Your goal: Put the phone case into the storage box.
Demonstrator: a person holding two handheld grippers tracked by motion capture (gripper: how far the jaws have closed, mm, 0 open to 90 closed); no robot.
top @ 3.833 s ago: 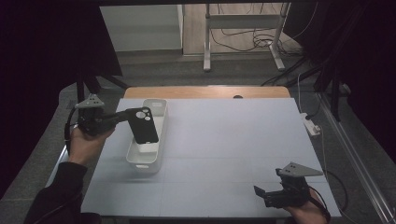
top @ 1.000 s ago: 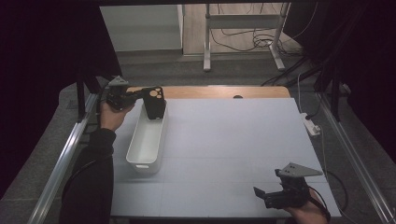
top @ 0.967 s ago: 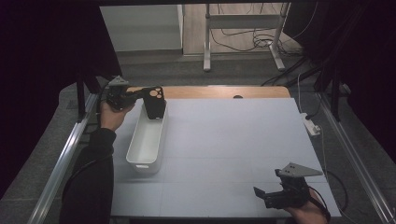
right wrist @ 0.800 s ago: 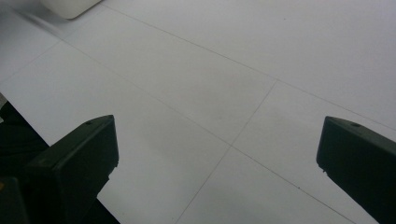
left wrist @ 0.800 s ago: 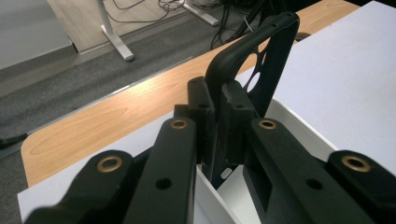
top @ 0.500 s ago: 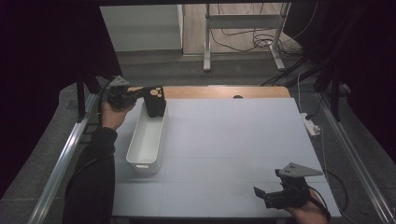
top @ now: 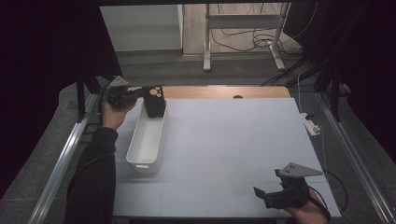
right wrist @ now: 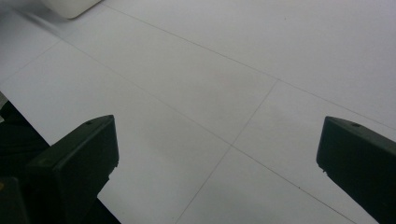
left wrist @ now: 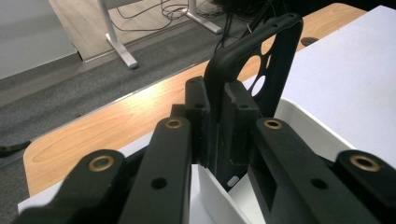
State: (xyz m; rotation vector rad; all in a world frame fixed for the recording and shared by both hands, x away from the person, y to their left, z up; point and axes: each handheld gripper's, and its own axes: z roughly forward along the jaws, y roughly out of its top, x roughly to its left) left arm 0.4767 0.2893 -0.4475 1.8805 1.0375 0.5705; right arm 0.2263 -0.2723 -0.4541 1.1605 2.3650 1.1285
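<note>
A black phone case [top: 155, 101] [left wrist: 254, 65] with round camera cut-outs stands upright over the far end of the long white bin [top: 145, 140] [left wrist: 212, 193]. My left gripper [top: 148, 96] [left wrist: 217, 116] reaches in from the left and is shut on the case's edge. Its jaws have just eased open a little, but the case is still pinched between the pads. My right gripper [top: 262, 194] [right wrist: 217, 142] rests low at the near right corner of the white table [top: 233, 140]. It is open, with bare tabletop between its jaws.
A wooden strip [top: 219, 92] runs along the table's far edge. A white power strip [top: 310, 125] lies off the right edge. A metal rail [top: 63, 158] borders the left side, and desk legs with cables [top: 243, 32] stand beyond on the floor.
Since the earliest frame the left hand has carried the case from above the bin's middle to its far end. Over the last second it barely shifts. The right gripper stays put.
</note>
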